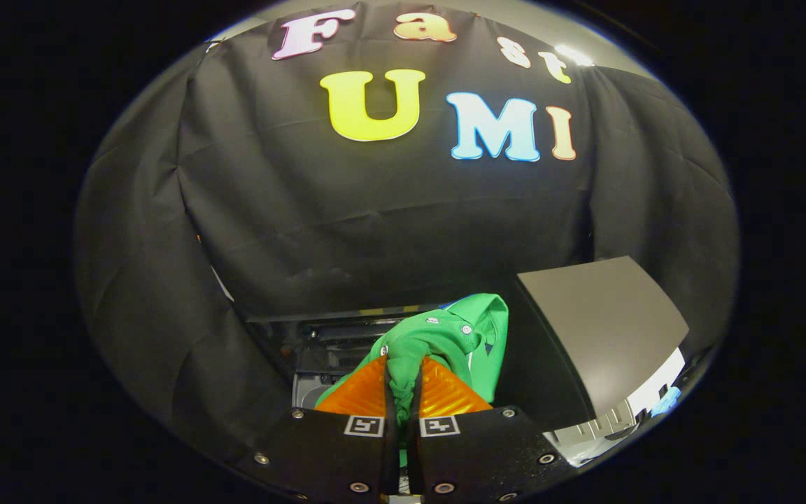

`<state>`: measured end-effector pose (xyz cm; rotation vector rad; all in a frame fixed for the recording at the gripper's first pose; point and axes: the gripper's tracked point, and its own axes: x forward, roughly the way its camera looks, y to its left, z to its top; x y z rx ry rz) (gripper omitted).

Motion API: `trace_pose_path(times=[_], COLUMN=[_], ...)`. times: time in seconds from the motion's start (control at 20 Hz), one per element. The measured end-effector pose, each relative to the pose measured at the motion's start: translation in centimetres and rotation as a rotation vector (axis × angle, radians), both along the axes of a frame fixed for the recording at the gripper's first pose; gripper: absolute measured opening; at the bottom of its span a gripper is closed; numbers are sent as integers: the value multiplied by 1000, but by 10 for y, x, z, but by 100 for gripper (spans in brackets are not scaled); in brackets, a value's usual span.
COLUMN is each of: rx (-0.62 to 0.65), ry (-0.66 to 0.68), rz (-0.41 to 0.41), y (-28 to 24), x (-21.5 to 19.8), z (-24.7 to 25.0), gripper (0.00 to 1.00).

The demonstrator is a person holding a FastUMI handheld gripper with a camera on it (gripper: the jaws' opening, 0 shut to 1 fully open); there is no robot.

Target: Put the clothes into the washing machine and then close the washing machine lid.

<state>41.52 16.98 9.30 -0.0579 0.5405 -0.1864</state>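
Between the tool's [403, 374] closed fingers hangs a bunched green polo shirt [455, 336], with the washing machine's raised lid [602, 322] just beyond, rightward.

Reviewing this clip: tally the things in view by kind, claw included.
Claw, fingers pinched on the garment: 1
Green garment, bunched and held up: 1
Washing machine, lid raised: 1
Total: 3
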Motion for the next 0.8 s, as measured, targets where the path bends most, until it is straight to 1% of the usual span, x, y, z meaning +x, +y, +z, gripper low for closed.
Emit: trace_pose_path(times=[0.25, 0.4, 0.6, 0.8], rx=[-17, 24, 47, 6], ry=[79, 133, 201, 262], rz=[25, 50, 84, 122], y=[13, 25, 37, 51], x=[-1, 1, 2, 6], z=[-51, -88, -128, -167], gripper=[5, 5, 5, 5])
